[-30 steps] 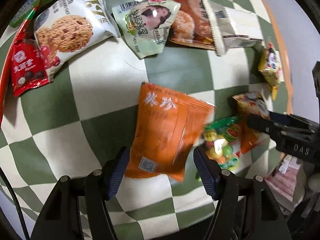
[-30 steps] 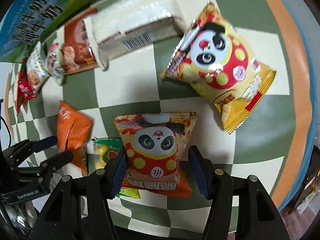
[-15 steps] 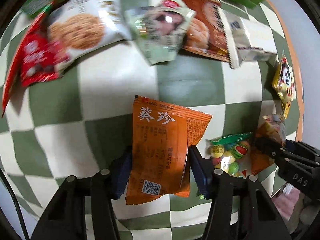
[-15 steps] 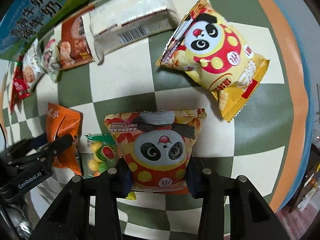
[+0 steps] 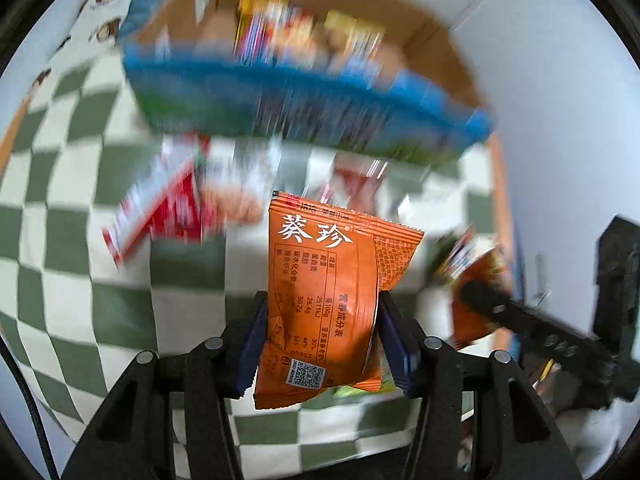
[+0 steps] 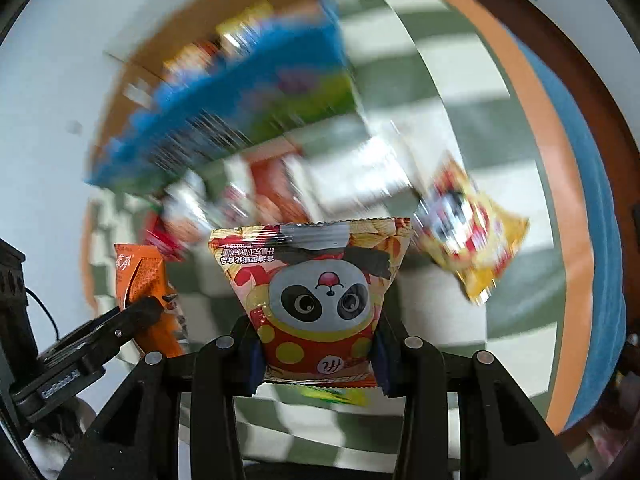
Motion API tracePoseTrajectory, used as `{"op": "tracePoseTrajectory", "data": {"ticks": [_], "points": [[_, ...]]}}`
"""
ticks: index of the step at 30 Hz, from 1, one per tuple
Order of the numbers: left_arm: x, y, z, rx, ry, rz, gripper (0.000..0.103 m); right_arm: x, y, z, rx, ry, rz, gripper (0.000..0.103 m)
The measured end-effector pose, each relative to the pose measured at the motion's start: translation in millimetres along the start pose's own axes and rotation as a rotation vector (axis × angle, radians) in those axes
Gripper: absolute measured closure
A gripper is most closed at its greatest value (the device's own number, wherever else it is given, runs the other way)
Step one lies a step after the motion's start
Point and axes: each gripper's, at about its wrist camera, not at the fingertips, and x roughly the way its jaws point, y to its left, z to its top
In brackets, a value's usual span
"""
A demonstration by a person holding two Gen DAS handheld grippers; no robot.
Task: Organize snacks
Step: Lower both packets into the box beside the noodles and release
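The orange snack packet (image 5: 326, 304) stood upright between the blue pads of the left tool (image 5: 322, 344), lifted clear of the checked green-and-white worktop (image 5: 80, 248); the jaws were closing on it, the pads pressing its lower half so that the foil creased, with its white printed characters at the top and a small code label near the bottom edge. Just to its right the panda snack bag (image 6: 316, 300) was clamped in the right tool (image 6: 318, 352), whose jaws were drawn in narrow against the bag's red, yellow-dotted bottom, the crimped top edge flaring out wider above. From the right wrist view the orange packet showed at the near left with a finger of the left tool across it. Under the panda bag a scrap of a green and yellow wrapper (image 6: 336, 396) lay on the worktop. Farther off, much smeared by blur, a yellow panda bag (image 6: 468, 240) lay to the right, and a heap of red and white packets (image 5: 168, 208) lay toward the left. Beyond those stood an open cardboard box (image 5: 304, 92) with a blue and green printed front, more packets showing inside it, too blurred to tell apart. An orange band (image 6: 532, 128) edged the worktop on the right.
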Motion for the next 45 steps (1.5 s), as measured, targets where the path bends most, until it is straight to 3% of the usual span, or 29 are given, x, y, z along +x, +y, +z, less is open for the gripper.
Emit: {"op": "tracePoseTrajectory", "data": {"ticks": [3, 7, 9, 13, 19, 28, 29, 30, 32, 33, 34, 41, 45], "points": [[-40, 11, 36, 0.008, -0.055, -0.033, 0.053, -28, 28, 30, -0.027, -0.07, 0.047, 0.059], [-62, 18, 88, -0.005, -0.103, -0.005, 0.053, -37, 70, 73, -0.065, -0.134, 0.079, 0.059], [-54, 23, 126, -0.026, -0.101, 0.011, 0.053, -39, 88, 97, -0.092, -0.159, 0.07, 0.059], [-31, 37, 184, -0.077, -0.059, 0.038, 0.053, 4, 124, 148, -0.118, -0.159, 0.036, 0.059], [31, 65, 232, -0.128, 0.052, 0.091, 0.053, 68, 134, 196, -0.133, -0.082, -0.043, 0.059], [100, 91, 231, -0.15, 0.21, 0.103, 0.051, 142, 123, 198, -0.139, 0.033, -0.103, 0.059], [104, 92, 228, -0.148, 0.226, 0.088, 0.051, 146, 120, 198, -0.133, 0.051, -0.098, 0.056], [106, 93, 227, -0.146, 0.231, 0.08, 0.05, 152, 117, 198, -0.128, 0.075, -0.097, 0.042], [108, 94, 224, -0.146, 0.227, 0.093, 0.041, 158, 115, 198, -0.134, 0.096, -0.111, 0.015], [107, 95, 224, -0.14, 0.22, 0.099, 0.028, 158, 114, 198, -0.143, 0.094, -0.121, 0.013], [106, 95, 223, -0.135, 0.211, 0.101, 0.024, 158, 114, 197, -0.152, 0.092, -0.135, 0.013], [89, 95, 220, -0.128, 0.165, 0.141, 0.024, 146, 105, 194, -0.167, 0.06, -0.168, 0.009], [66, 84, 213, -0.095, 0.087, 0.174, 0.024, 126, 100, 192, -0.17, 0.004, -0.196, 0.009]]}}
